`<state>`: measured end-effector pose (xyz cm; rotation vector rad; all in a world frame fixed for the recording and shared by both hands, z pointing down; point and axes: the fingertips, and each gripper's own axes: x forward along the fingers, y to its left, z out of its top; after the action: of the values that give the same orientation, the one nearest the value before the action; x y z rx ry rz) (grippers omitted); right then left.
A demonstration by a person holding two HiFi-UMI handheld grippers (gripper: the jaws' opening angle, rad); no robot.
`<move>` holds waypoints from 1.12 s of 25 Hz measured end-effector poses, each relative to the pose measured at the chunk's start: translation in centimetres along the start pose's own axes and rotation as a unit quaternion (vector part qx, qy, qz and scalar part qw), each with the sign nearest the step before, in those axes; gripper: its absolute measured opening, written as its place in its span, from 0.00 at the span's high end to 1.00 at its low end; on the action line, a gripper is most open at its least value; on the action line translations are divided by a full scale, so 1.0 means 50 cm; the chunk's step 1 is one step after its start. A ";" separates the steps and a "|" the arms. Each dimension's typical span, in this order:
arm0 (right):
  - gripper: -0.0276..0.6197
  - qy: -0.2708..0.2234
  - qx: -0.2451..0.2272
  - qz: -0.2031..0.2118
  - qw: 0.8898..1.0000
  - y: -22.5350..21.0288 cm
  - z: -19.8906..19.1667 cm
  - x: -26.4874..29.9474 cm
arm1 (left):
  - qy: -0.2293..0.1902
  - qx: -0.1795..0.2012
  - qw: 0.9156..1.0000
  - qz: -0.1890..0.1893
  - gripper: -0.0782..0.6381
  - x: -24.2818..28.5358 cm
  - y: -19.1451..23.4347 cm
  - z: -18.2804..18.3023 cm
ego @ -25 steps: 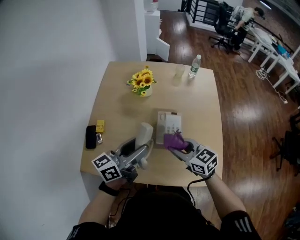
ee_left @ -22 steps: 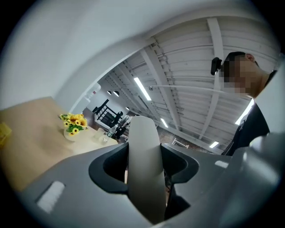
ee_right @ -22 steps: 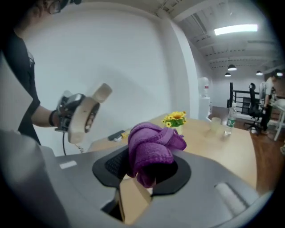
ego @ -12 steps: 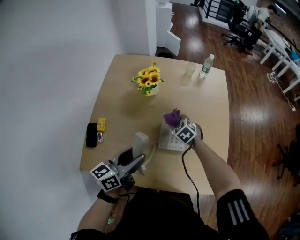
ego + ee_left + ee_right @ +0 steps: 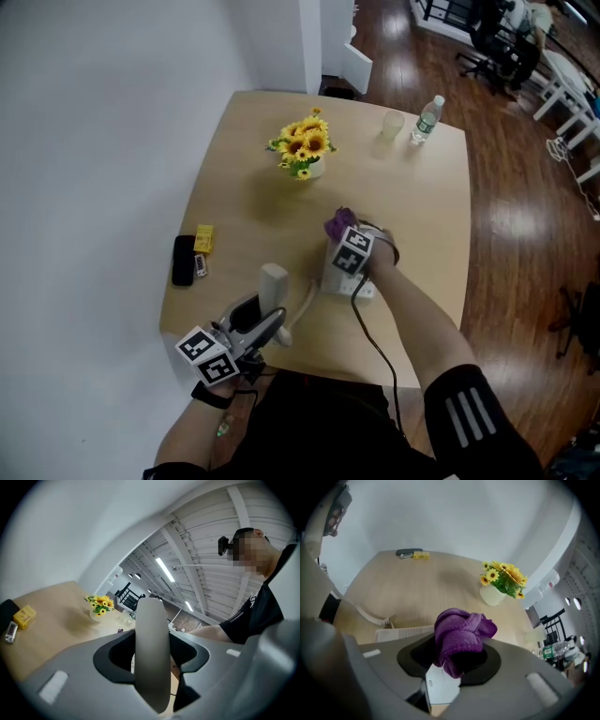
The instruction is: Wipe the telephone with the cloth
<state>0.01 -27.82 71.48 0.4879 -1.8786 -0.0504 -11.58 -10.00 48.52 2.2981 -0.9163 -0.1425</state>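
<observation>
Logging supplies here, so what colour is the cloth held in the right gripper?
Purple; the cloth shows best in the right gripper view.

Light wood table (image 5: 248, 211), rounded corners. Far side: vase of sunflowers (image 5: 305, 150) left of centre; clear cup (image 5: 392, 123) and water bottle (image 5: 427, 118) side by side toward far right. Left edge: black device (image 5: 183, 261), yellow box (image 5: 202, 238), small silver item (image 5: 200, 268) just beside. Near centre: white telephone base (image 5: 334, 280), coiled cord (image 5: 305, 302) trailing near-left.

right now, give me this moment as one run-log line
left gripper: shut on white plastic telephone handset | right gripper: shut on purple knitted cloth, over white telephone base | contact: unclear
</observation>
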 end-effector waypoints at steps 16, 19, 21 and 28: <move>0.74 0.052 -0.139 0.004 0.989 0.263 -0.069 -0.037 | 0.003 0.011 1.000 -0.022 0.59 -0.013 -0.015 -0.020; 0.74 0.052 -0.138 0.023 0.989 0.306 -0.074 -0.041 | 0.010 0.016 1.000 -0.018 0.59 -0.017 -0.016 -0.029; 0.74 0.055 -0.138 0.029 0.989 0.329 -0.081 -0.042 | 0.014 0.015 1.000 -0.015 0.59 -0.019 -0.023 -0.030; 0.74 -0.010 0.018 0.133 0.991 0.362 -0.046 -0.048 | 0.019 0.020 1.000 -0.012 0.59 -0.021 -0.009 -0.061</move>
<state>-2.76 -9.97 75.02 0.2577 -1.9514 0.1564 -11.12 -7.44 50.46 2.3420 -0.8803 -0.0905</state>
